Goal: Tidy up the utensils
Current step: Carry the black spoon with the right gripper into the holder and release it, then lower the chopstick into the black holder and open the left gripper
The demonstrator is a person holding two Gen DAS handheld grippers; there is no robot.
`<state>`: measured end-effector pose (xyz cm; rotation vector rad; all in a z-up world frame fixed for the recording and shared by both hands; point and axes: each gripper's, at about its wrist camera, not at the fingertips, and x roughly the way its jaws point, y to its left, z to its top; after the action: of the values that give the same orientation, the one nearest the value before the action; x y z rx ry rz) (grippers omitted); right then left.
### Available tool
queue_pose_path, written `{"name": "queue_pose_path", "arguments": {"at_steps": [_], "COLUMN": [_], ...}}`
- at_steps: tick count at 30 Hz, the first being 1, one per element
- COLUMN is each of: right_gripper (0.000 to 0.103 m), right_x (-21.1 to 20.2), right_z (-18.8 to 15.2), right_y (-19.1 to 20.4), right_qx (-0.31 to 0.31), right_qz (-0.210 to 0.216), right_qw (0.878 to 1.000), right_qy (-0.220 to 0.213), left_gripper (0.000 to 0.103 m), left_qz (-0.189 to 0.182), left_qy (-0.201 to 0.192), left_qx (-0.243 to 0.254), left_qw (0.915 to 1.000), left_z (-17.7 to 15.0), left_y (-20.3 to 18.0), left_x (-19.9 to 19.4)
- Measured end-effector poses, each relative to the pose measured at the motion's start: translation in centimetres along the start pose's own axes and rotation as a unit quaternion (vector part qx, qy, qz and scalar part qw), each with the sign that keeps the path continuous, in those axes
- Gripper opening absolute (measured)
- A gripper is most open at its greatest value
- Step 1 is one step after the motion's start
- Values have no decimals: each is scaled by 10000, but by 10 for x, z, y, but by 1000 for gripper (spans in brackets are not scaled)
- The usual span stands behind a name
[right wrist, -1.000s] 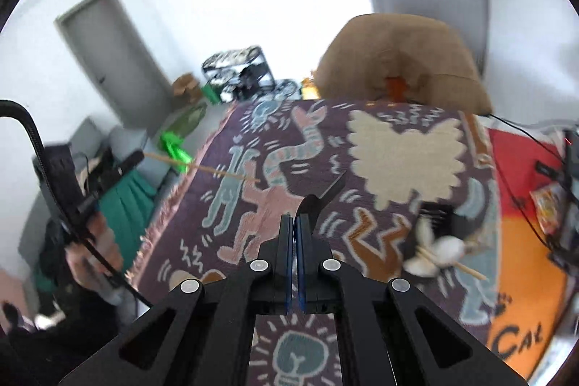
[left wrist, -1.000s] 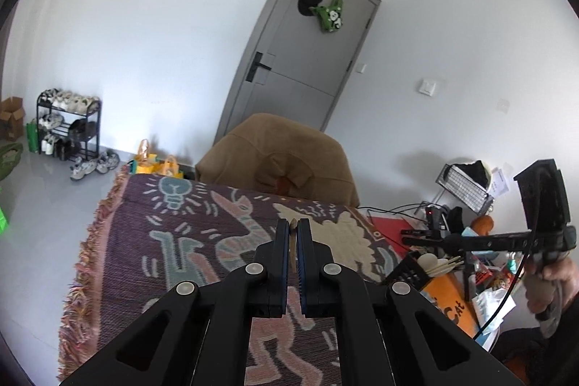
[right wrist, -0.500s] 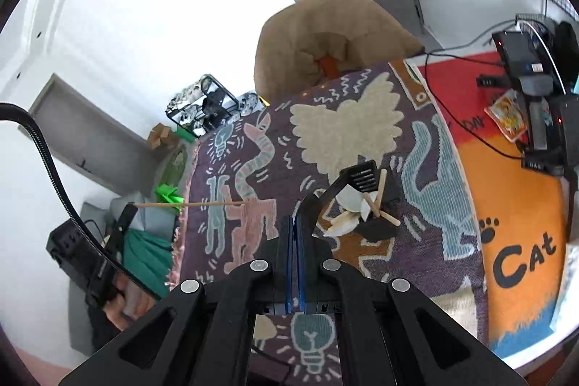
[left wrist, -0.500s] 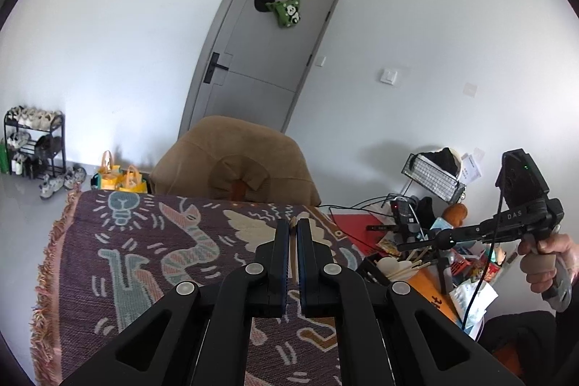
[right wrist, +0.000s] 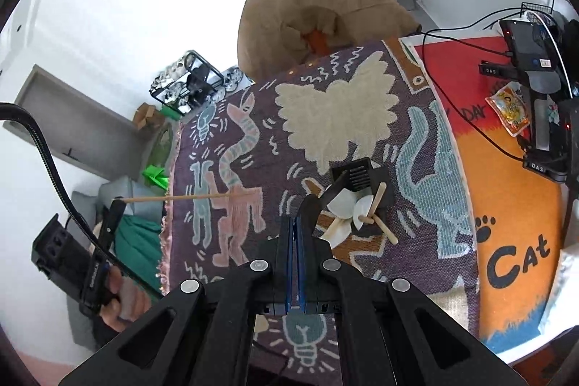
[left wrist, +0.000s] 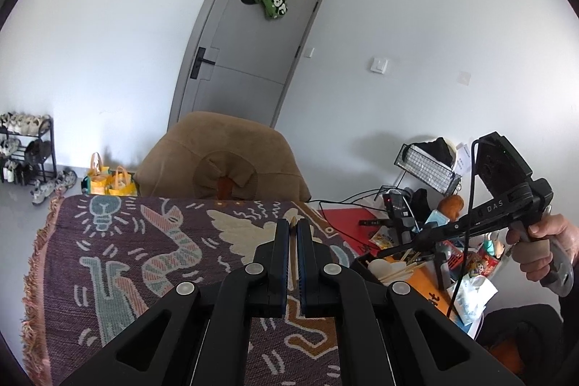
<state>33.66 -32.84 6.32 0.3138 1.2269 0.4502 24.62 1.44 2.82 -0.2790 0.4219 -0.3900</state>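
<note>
Our right gripper [right wrist: 296, 223] is clamped on a dark flat utensil [right wrist: 334, 192] and has swung over the holder [right wrist: 362, 181], which a second ago lay off to the side, so the blade tip now hangs just above the spoons [right wrist: 347, 205] and sticks inside, and we judge the drop is close. Our left gripper [left wrist: 293, 234] still pinches a chopstick [right wrist: 181, 198] narrowly, held level in the air over the blanket [right wrist: 253, 140], well apart from the holder, waiting its turn
</note>
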Motion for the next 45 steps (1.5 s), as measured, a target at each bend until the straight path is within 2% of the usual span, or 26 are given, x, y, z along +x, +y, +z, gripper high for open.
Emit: {"name": "queue_pose_path", "arguments": {"at_steps": [15, 16, 17, 19, 23, 28, 31, 34, 40, 43, 45], "right_gripper": [4, 10, 28, 50, 53, 53, 60, 67, 68, 81, 81], "right_x": [16, 15, 12, 6, -2, -10, -17, -26, -38, -35, -32], "right_z": [6, 6, 6, 6, 2, -16, -32, -47, -79, -95, -107], "right_y": [-19, -21, -21, -22, -31, -37, -41, -49, -66, -74, -79], "right_qx": [286, 294, 306, 245, 359, 188, 4, -55, -4, 69, 99], "right_qz": [17, 3, 3, 49, 290, 316, 364, 280, 143, 84, -22], "right_qw": [9994, 9994, 9995, 9996, 9984, 9973, 9956, 9931, 9858, 9831, 9801], "right_qy": [216, 184, 125, -93, -331, -639, -862, -1139, -1672, -1828, -1981], "left_gripper": [4, 4, 4, 4, 4, 4, 4, 4, 4, 4, 4], "left_qz": [-233, -261, -293, -361, -494, -621, -655, -673, -668, -670, -652], "left_qy": [97, 107, 120, 169, 204, 244, 289, 322, 448, 613, 714], "left_qx": [187, 201, 219, 268, 416, 604, 784, 963, 1422, 1579, 1692], "left_qw": [9995, 9994, 9993, 9988, 9977, 9959, 9943, 9925, 9866, 9833, 9808], "left_z": [15, 16, 17, 20, 26, 34, 37, 40, 42, 40, 37], "left_y": [-26, -29, -33, -42, -59, -80, -94, -108, -136, -147, -153], "left_x": [26, 28, 30, 37, 44, 56, 63, 70, 87, 98, 105]}}
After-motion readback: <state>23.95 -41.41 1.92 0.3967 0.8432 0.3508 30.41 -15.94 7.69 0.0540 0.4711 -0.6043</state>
